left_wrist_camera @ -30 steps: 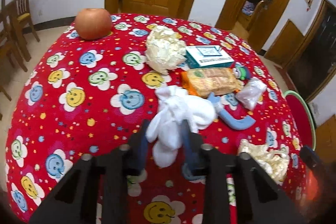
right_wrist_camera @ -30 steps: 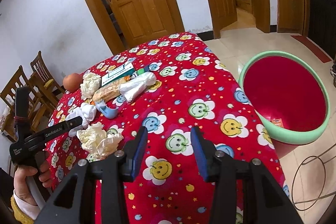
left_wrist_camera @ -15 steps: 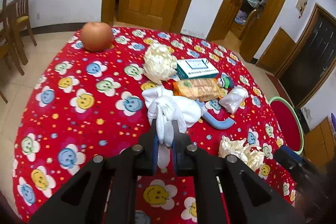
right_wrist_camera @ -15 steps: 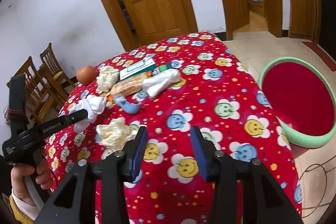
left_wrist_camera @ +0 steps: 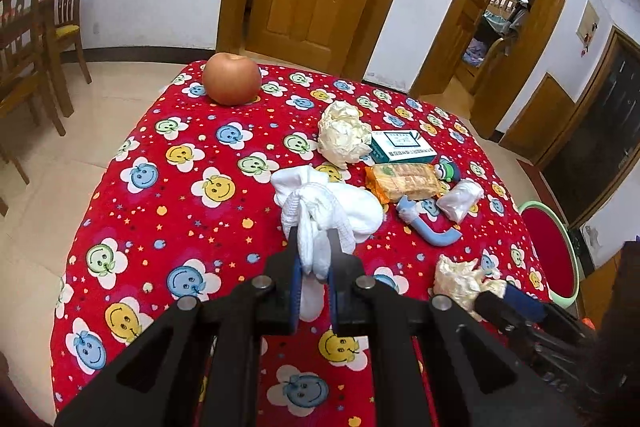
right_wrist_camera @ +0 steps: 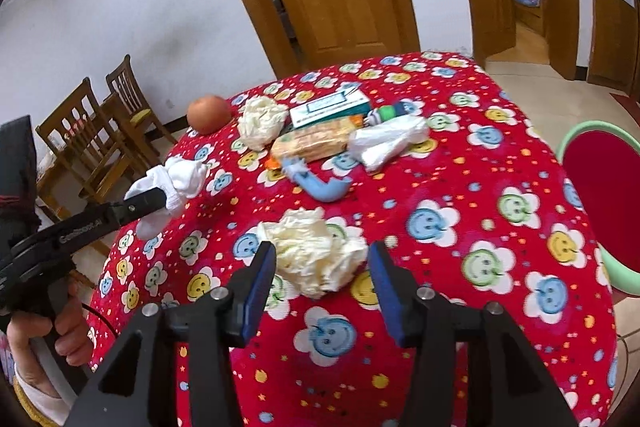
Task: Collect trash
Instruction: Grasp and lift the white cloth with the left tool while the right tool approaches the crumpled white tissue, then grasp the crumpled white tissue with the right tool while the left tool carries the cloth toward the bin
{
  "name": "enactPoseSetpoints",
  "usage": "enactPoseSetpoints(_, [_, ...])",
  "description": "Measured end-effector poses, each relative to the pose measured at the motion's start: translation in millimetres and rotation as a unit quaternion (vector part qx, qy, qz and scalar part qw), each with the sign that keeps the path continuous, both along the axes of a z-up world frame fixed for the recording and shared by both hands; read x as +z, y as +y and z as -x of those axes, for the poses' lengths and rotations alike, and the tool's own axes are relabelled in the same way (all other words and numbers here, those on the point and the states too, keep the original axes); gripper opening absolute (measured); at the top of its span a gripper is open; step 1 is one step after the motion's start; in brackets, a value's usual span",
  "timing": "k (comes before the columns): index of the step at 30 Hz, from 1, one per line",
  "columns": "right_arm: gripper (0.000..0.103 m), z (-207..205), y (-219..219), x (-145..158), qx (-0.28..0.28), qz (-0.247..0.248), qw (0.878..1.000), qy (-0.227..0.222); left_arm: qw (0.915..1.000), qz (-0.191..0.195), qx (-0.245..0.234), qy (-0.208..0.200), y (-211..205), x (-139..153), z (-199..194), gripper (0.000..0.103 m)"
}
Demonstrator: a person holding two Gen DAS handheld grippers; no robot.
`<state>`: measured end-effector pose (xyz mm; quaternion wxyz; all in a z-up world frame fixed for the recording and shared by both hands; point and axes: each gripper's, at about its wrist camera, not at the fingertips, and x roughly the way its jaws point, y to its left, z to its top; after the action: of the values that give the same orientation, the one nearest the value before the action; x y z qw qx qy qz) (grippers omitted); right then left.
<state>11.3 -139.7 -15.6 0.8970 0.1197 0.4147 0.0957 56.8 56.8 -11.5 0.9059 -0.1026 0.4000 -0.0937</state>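
My left gripper (left_wrist_camera: 314,251) is shut on a white cloth bundle (left_wrist_camera: 328,203), whose tail hangs down between the pads. In the right wrist view the left gripper (right_wrist_camera: 160,201) holds that cloth (right_wrist_camera: 184,177) up near the table's left edge. My right gripper (right_wrist_camera: 322,247) hovers low over the red smiley tablecloth (right_wrist_camera: 480,227) with its jaws opening. A crumpled cream paper ball (right_wrist_camera: 316,255) lies between and just beyond its fingers, and the pads do not press it. The left wrist view shows this paper ball (left_wrist_camera: 460,275) at the lower right.
Further back lie a second paper ball (right_wrist_camera: 260,121), a green-white box (right_wrist_camera: 328,107), a biscuit packet (right_wrist_camera: 312,143), a clear plastic bag (right_wrist_camera: 388,143), a blue curved piece (right_wrist_camera: 324,185) and an apple (right_wrist_camera: 208,113). A red bin with a green rim (right_wrist_camera: 600,195) stands right of the table. Chairs (right_wrist_camera: 100,131) stand left.
The left gripper closed on the white cloth and drew it up and back. The right gripper swung left across the table to the near paper ball, and its jaws widened.
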Motion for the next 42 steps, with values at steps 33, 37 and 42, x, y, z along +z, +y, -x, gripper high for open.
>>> enactPoseSetpoints(33, [0.015,42.5,-82.4,51.2,-0.083,-0.004,0.993,-0.082,0.9942,0.008,-0.100,-0.040,-83.5,45.2,23.1,0.009])
enactPoseSetpoints(37, [0.015,49.4,-105.5,54.6,-0.112,-0.003,0.990,-0.087,0.9915,0.006,-0.123,-0.043,-104.8,48.3,22.8,0.009])
enactPoseSetpoints(42, [0.015,58.2,-137.4,56.0,-0.151,0.001,0.984,-0.090,0.9871,0.006,-0.154,-0.043,-136.9,51.1,19.4,0.009])
